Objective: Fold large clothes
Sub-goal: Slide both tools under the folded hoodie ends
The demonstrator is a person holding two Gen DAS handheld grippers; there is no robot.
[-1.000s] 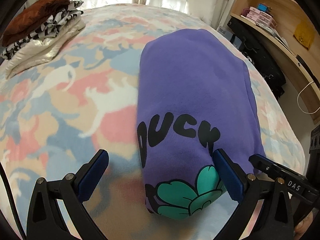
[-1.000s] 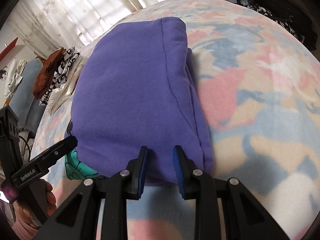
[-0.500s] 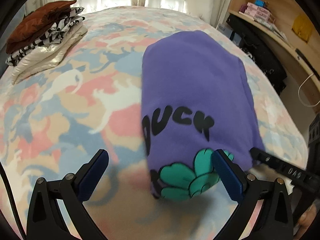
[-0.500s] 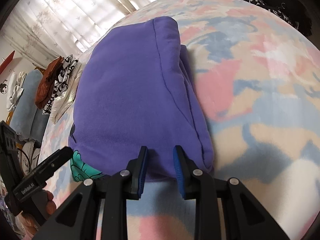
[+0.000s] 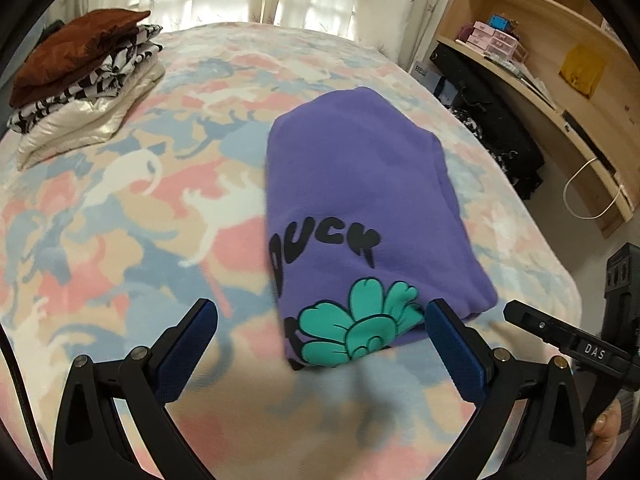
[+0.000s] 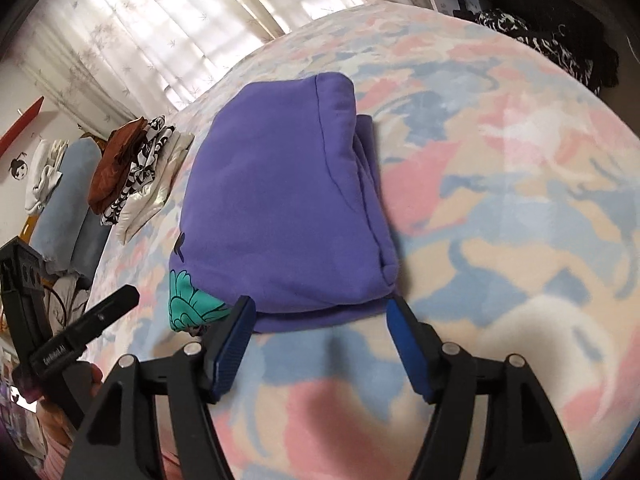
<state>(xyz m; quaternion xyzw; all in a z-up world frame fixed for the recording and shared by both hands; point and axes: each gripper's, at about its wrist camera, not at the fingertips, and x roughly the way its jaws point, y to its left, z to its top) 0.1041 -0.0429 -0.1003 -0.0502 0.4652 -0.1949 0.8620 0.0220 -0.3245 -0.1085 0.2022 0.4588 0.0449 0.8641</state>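
A purple sweatshirt [image 5: 360, 200] lies folded into a compact rectangle on the bed, with black lettering and a teal flower print at its near end. It also shows in the right wrist view [image 6: 280, 208]. My left gripper [image 5: 320, 320] is open and empty, held just in front of the sweatshirt's near edge. My right gripper [image 6: 320, 312] is open and empty, its jaws apart just short of the sweatshirt's folded edge.
A stack of folded clothes [image 5: 80, 84] sits at the bed's far left corner. The bed has a pastel patterned blanket [image 5: 120, 220]. A wooden shelf unit [image 5: 560, 80] and black bags [image 5: 492, 128] stand beside the bed's right side.
My right gripper has opened and let go of the sweatshirt's edge. Both grippers have pulled back from the sweatshirt, which now lies flat on the bed.
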